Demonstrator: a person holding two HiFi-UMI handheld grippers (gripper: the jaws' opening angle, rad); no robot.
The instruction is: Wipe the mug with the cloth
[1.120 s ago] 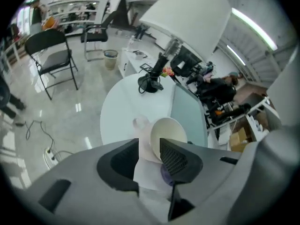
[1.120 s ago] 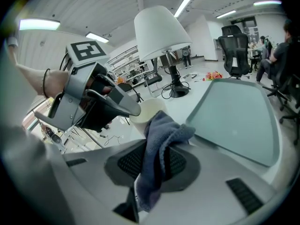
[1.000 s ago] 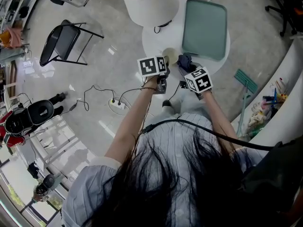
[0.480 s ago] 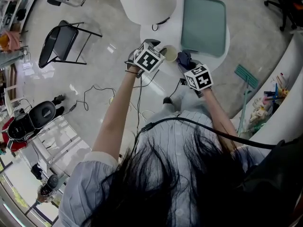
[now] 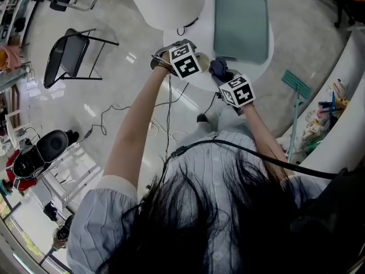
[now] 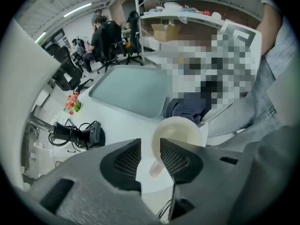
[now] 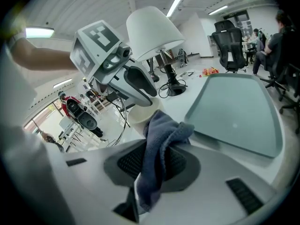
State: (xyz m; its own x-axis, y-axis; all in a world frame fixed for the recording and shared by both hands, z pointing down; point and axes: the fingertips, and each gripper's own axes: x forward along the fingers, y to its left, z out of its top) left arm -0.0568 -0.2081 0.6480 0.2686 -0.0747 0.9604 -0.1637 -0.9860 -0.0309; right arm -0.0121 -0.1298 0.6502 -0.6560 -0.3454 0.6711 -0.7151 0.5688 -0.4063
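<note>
A cream mug [image 6: 180, 130] stands on the round white table [image 5: 251, 74], with its handle [image 6: 157, 167] pointing toward me. My left gripper [image 6: 151, 146] is at the mug with its jaws a narrow gap apart on either side of the handle, and a strip of table shows beside the handle. In the right gripper view the left gripper [image 7: 117, 64] hangs just over the mug [image 7: 140, 115]. My right gripper [image 7: 152, 163] is shut on a dark blue-grey cloth [image 7: 159, 144], which is bunched upward close beside the mug. In the head view the marker cubes mostly hide the mug.
A grey-green tray [image 5: 240, 24] lies on the table behind the mug. A white lamp shade [image 5: 165, 1] rises at the table's left, its black base and cord [image 6: 75, 132] nearby. On the floor are a black folding chair [image 5: 68, 56] and cables [image 5: 114, 113].
My left gripper has moved from in front of my body forward onto the table and come down at the mug's handle. The right gripper with the cloth has barely moved.
</note>
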